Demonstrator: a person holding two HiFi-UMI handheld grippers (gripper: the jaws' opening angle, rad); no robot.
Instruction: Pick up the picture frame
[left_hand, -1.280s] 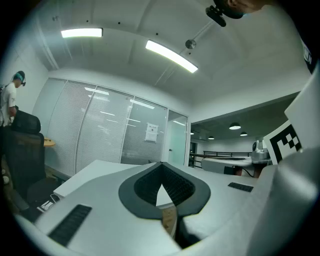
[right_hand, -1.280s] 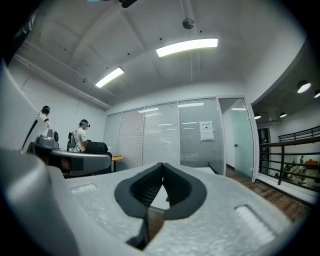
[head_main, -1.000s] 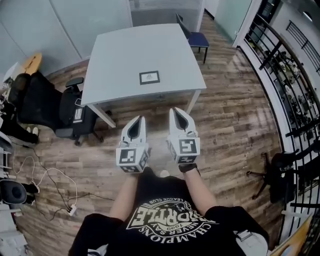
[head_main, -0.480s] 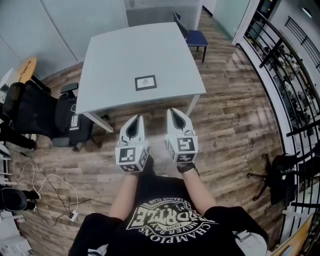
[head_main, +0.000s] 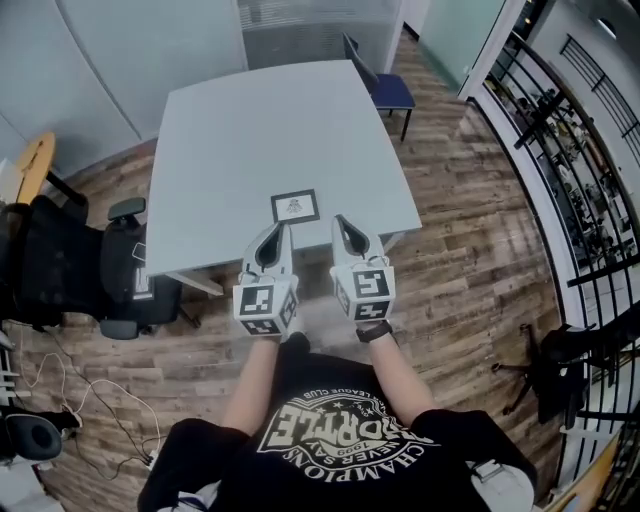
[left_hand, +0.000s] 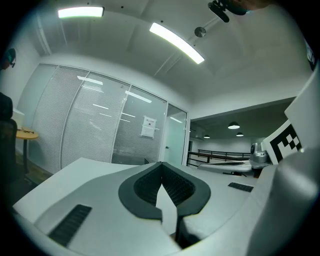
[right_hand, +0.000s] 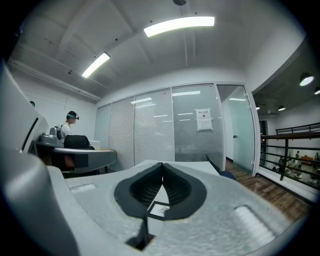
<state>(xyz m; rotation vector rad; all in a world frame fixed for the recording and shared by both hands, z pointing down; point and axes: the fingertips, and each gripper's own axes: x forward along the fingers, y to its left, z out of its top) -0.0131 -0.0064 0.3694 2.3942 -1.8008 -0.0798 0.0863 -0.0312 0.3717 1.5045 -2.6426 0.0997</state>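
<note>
**Item 1, picture frame (head_main: 295, 206).** Small, dark-edged, with a pale print inside. We find it lying flat on the bench (head_main: 240, 120), close to the six o'clock edge and a little toward the five o'clock corner. In the right gripper view we see it (right_hand: 159, 211) through the slot below the closed tips, ahead on the bench top.

**Item 2, left gripper (head_main: 276, 232).** Held out over the bench's near edge, with its tip at seven o'clock of the frame and just beside it. In the left gripper view (left_hand: 161, 170) the fingers (left_hand: 145, 187) are clenched tip to tip, with nothing between them. We see only pale bench top through the slot.

**Item 3, right gripper (head_main: 341, 222).** Parallel to the left one, with its tip at five o'clock of the frame and just beside it. In its own view (right_hand: 162, 167) the fingers (right_hand: 177, 187) are clenched together and grasp nothing. We see no contact with the frame from either gripper.

**Item 4, surroundings.** A blue chair (head_main: 388, 92) stands at one o'clock of the bench. A black office chair (head_main: 70, 265) stands at eight o'clock. A wood-plank floor (head_main: 460, 250) runs to a black railing (head_main: 570, 170) at three o'clock. In the right gripper view, a person (right_hand: 70, 125) sits at a desk far off at nine o'clock.
</note>
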